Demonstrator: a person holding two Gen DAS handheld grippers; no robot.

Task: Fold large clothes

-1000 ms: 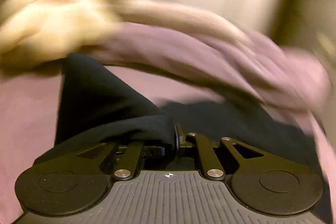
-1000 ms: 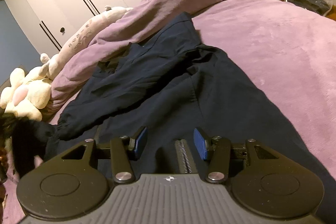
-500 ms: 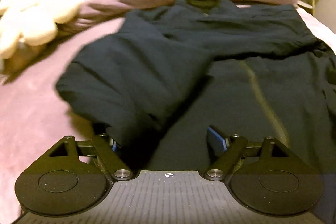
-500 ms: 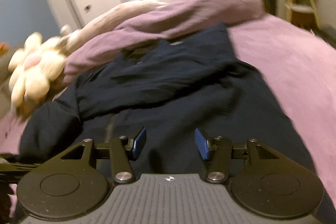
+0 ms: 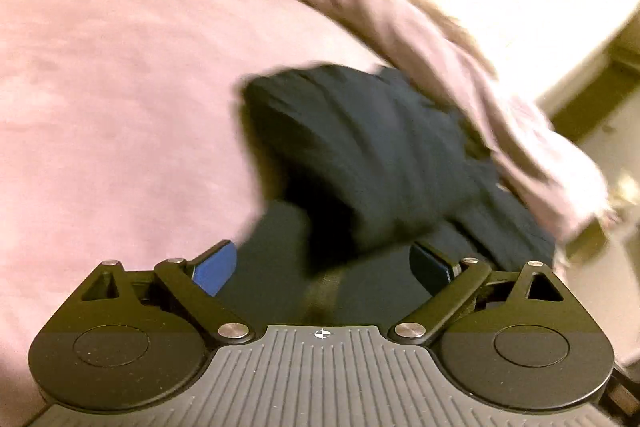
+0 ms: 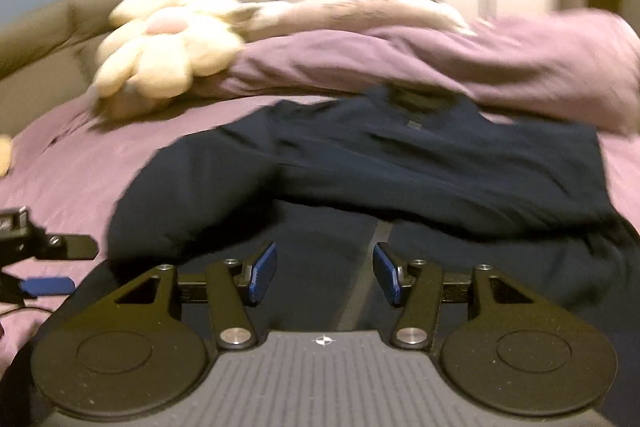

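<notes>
Behind the dark garment [image 6: 400, 171], plush toy [image 6: 168, 43] and pillow [image 6: 440, 67]; both grippers' jaws apart, empty.

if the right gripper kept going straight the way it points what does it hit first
Most likely the dark garment spread on the purple bedspread: the right gripper has open fingers with that fabric directly ahead and below. Depth is unclear.

No readable text, labels or numbers anywhere.
</notes>
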